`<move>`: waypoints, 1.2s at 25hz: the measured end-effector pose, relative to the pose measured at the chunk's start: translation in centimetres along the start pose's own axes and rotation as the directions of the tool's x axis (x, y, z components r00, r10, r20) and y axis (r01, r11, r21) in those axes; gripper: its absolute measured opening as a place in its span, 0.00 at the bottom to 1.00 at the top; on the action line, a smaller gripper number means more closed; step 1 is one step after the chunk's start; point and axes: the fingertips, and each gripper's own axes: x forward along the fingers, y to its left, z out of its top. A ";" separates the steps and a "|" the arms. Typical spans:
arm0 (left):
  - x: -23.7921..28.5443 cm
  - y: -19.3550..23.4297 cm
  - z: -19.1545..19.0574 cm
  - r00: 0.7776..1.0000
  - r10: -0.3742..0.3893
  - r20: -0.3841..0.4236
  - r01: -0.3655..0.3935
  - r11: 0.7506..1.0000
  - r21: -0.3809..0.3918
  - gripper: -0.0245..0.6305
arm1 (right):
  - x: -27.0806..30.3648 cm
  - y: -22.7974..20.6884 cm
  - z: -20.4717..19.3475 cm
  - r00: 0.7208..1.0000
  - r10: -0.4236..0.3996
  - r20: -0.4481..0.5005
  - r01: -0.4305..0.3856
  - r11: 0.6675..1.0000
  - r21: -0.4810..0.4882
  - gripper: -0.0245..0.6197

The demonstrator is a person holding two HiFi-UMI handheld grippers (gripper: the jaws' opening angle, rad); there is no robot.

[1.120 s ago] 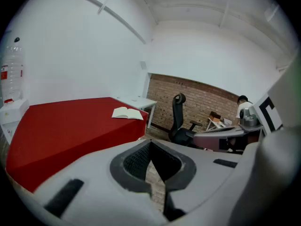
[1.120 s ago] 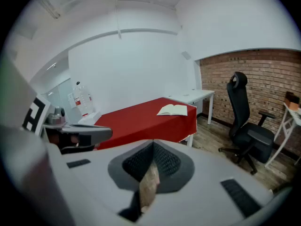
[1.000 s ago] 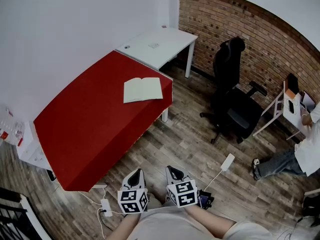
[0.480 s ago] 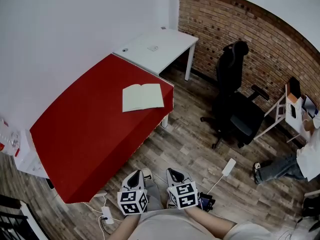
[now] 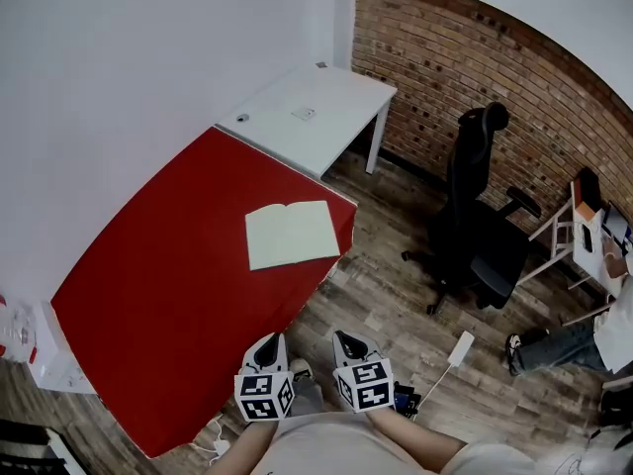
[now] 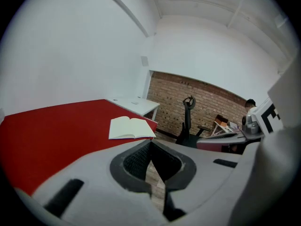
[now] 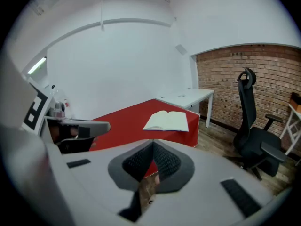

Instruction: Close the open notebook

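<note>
An open notebook [image 5: 292, 234] with pale blank pages lies flat near the right end of the red table [image 5: 168, 265]. It also shows in the left gripper view as the notebook [image 6: 131, 127] and in the right gripper view as the notebook [image 7: 168, 120], well ahead of both jaws. My left gripper [image 5: 267, 342] and right gripper [image 5: 346, 338] are held side by side low over the wooden floor, short of the table's near edge. The left gripper [image 6: 150, 145] is shut and holds nothing. The right gripper [image 7: 153, 145] is likewise shut and bare.
A white desk [image 5: 307, 102] adjoins the red table's far end, against the brick wall. A black office chair [image 5: 480, 236] stands to the right on the floor. A white power block [image 5: 460, 346] with cable lies near my feet. A seated person's legs [image 5: 559, 342] show at far right.
Both grippers and the camera have moved toward the red table together. The notebook now sits nearer and larger in view. The jaws stayed shut.
</note>
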 end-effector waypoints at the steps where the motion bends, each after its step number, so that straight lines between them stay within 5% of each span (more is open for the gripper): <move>1: 0.8 0.7 0.9 1.000 -0.008 -0.001 0.008 1.000 0.006 0.03 | 1.1 -0.2 1.0 1.000 -0.011 0.003 0.011 1.000 0.007 0.05; 8: 5.0 5.1 5.2 0.999 -0.035 -0.008 0.035 0.999 0.034 0.03 | 6.4 -0.8 6.1 0.998 -0.060 0.026 0.059 0.997 0.046 0.05; 17: 9.3 5.9 8.6 0.999 -0.033 -0.005 0.033 0.999 0.017 0.03 | 10.0 -3.4 10.8 0.998 -0.054 0.041 0.053 0.998 0.037 0.05; 30: 13.7 5.2 10.7 1.000 -0.004 0.002 0.004 1.000 -0.005 0.03 | 12.8 -6.1 13.0 1.000 -0.006 0.023 0.007 1.000 -0.004 0.05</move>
